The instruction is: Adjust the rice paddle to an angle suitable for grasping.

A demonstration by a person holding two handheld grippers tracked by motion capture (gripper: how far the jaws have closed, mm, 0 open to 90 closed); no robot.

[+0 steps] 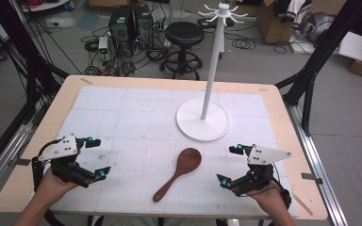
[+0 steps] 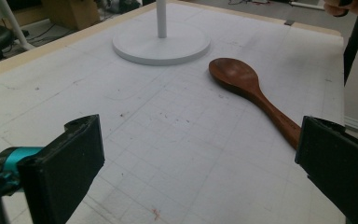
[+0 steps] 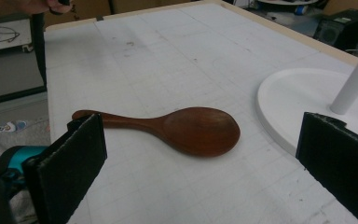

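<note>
spoon: brown wooden spoon [image 1: 179, 172] lies flat on the desk [image 1: 42, 136], bowl toward the white stand [image 1: 202, 119], handle toward the person. Bowl just short of the stand's base, not touching.
left tool: left tool [image 1: 97, 157] jaws wide apart, nothing between them, well left of the spoon.
right tool: right tool [image 1: 231, 165] jaws wide apart, holds nothing, near the spoon's right side.
risk 1: spoon lies flat and thin, so pads may skid off the handle or jam into the mat if the approach is too steep.
risk 2: a grip at the handle end leaves the bowl heavy, so the spoon could pivot or droop.
risk 3: a swing toward the stand may nudge its base or pole.
writing: no brand, label or text readable anywhere.
</note>
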